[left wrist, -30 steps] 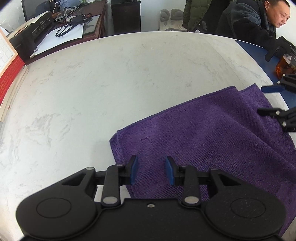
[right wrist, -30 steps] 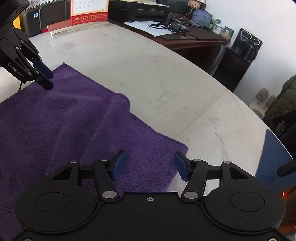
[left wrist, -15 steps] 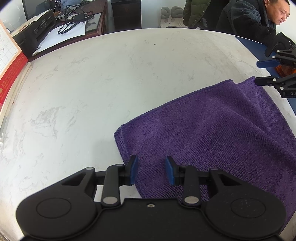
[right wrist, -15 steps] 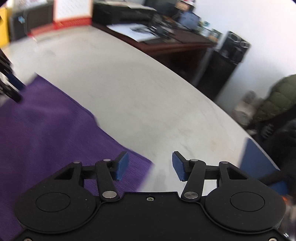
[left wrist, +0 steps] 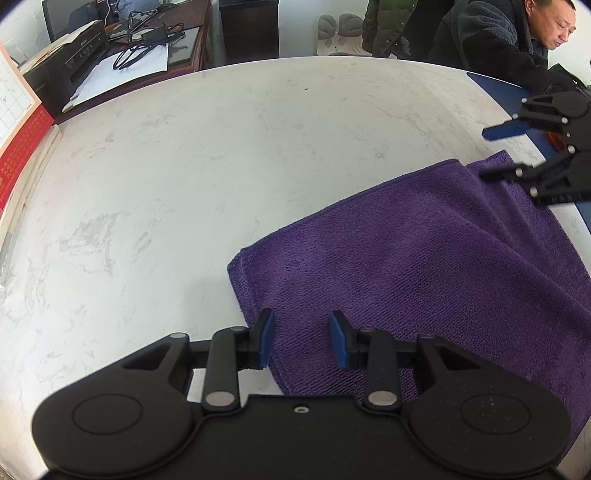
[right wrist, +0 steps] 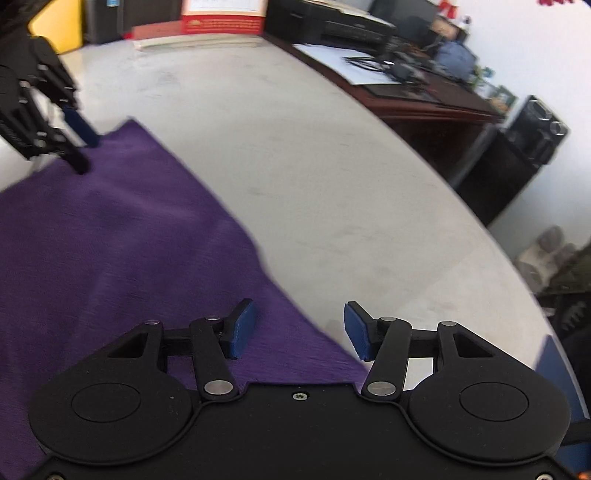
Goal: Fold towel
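A: Where is the towel [left wrist: 424, 266] at this moment?

B: It lies flat on the pale marble tabletop [left wrist: 221, 166], a purple cloth with a long crease across its right half. One corner sits just ahead of the left gripper [left wrist: 302, 341].

A: What are that gripper's fingers [left wrist: 266, 338] doing?

B: They are spread, with a gap between the 2 blue pads and nothing pinched. The towel's edge runs under that gap, but the pads do not press it.

A: And the right gripper [right wrist: 300, 330]?

B: Its fingers [right wrist: 242, 326] are also spread, wider than the left ones, after closing a little over the last second. They hang over the towel's far edge: the left pad is above the cloth, the right pad above bare tabletop. Nothing is gripped. That view is slightly blurred.

A: Anything else around?

B: A person in a dark jacket [left wrist: 491, 40] sits at the far right rim. A red and white calendar [right wrist: 221, 16] stands on the far side, and a printer [left wrist: 74, 55] sits on a brown desk beyond.
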`<action>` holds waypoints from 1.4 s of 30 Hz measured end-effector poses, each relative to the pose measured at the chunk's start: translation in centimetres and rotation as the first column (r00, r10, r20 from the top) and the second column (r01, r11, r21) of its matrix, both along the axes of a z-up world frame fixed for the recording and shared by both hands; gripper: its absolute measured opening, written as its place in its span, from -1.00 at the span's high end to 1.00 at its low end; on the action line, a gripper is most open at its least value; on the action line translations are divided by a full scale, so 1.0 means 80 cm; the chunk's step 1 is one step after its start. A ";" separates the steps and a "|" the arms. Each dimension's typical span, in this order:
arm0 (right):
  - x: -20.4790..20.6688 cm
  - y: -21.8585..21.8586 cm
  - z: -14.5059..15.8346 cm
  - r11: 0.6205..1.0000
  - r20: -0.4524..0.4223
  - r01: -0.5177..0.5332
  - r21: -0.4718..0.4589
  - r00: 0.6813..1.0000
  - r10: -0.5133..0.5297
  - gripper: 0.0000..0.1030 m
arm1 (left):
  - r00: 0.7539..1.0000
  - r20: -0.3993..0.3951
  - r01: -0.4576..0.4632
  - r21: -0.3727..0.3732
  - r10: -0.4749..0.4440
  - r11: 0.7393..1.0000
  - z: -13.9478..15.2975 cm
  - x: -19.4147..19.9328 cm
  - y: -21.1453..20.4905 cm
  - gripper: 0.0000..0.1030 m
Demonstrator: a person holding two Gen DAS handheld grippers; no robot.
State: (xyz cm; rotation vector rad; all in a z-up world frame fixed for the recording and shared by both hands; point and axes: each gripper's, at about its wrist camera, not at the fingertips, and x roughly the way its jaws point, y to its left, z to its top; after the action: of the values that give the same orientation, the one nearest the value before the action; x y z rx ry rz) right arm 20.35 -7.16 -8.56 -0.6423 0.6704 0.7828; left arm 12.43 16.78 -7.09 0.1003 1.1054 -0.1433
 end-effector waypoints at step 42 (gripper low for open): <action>-0.154 -0.101 -0.007 0.986 -0.069 0.160 0.042 0.985 -0.157 -0.19 | 0.943 -0.130 0.275 -0.216 -0.306 0.937 -0.008 -0.174 -0.141 0.43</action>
State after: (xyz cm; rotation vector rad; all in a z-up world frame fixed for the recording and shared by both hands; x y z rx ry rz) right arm 8.06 -15.22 -9.14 -0.5143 0.7513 0.6718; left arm -1.47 5.47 -7.69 0.0777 1.2281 -0.5335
